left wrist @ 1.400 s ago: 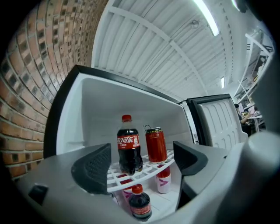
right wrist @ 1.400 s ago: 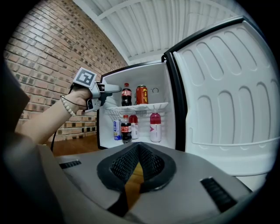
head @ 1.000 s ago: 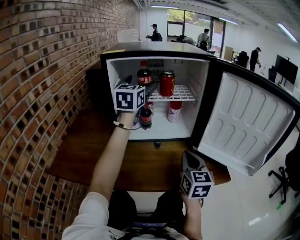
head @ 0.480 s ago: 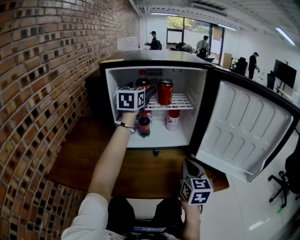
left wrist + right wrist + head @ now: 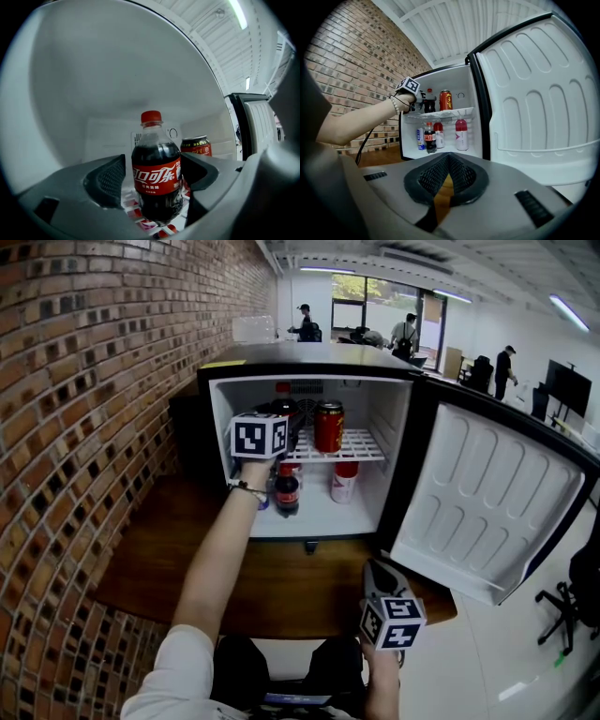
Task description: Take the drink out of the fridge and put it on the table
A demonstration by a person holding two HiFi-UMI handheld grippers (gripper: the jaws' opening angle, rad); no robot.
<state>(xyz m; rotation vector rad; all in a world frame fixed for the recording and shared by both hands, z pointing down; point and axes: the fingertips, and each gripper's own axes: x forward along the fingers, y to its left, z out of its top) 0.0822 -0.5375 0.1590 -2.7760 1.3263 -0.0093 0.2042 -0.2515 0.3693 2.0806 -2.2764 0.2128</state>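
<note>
Red-capped and dark, the cola bottle (image 5: 157, 183) stands upright on the upper wire shelf (image 5: 367, 448) of the fridge (image 5: 309, 369). It sits low in the centre of the left gripper view, with a red can (image 5: 196, 149) just behind it to the right. The left claw (image 5: 152, 174) reaches in level and straddles the bottle's label, and its jaws have just been closing on it. The right pad looks to be against the label while a thin sliver of light shows at the left pad, so I judge the hold not yet firm. Doing this step well means finishing the squeeze squarely on the label band, where the body is widest and straight, before any pull. The bottle should then come straight out toward the lower edge of the head view, kept upright and clear of the can. The right claw (image 5: 447, 174), clenched on nothing, waits at the lower right over the wooden table (image 5: 281, 589), where the bottle has to land.
</note>
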